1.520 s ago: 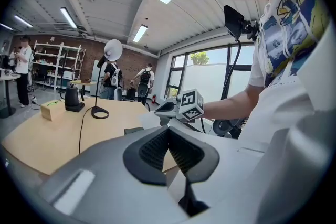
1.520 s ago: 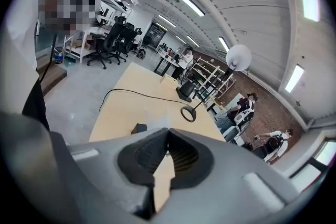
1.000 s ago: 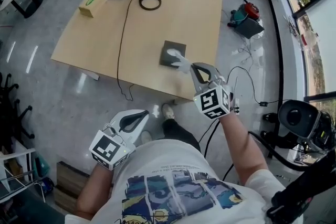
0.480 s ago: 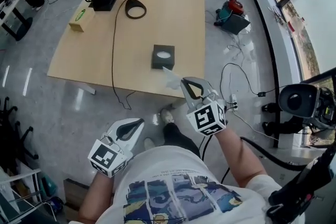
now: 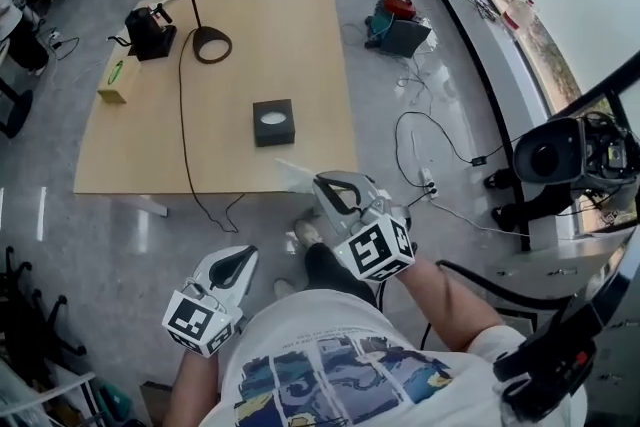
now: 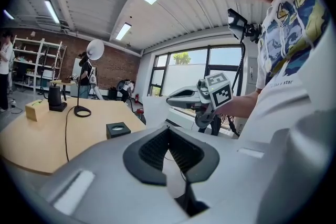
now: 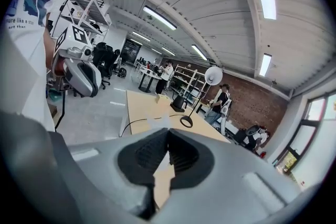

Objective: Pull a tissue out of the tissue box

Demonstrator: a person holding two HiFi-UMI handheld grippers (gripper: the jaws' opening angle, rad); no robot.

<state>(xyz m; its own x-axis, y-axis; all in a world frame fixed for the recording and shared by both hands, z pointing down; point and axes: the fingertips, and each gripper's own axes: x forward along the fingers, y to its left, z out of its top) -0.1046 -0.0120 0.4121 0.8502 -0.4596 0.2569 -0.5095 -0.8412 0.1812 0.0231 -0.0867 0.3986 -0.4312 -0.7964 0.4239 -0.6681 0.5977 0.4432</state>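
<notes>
Holds the tissue (image 5: 296, 170) pinched in the right tool (image 5: 319, 183), jaws clenched on its near end, out past the table (image 5: 130, 145) edge and well apart from the box (image 5: 273, 122); free of it, so apparently fully out. Leaves the box upright mid-table, white showing in its top opening, likely the next sheet. Parks the left tool (image 5: 246, 256) low by the body, jaws together on nothing, presumably since one tool suffices for so light a pull. Looks essentially done.
</notes>
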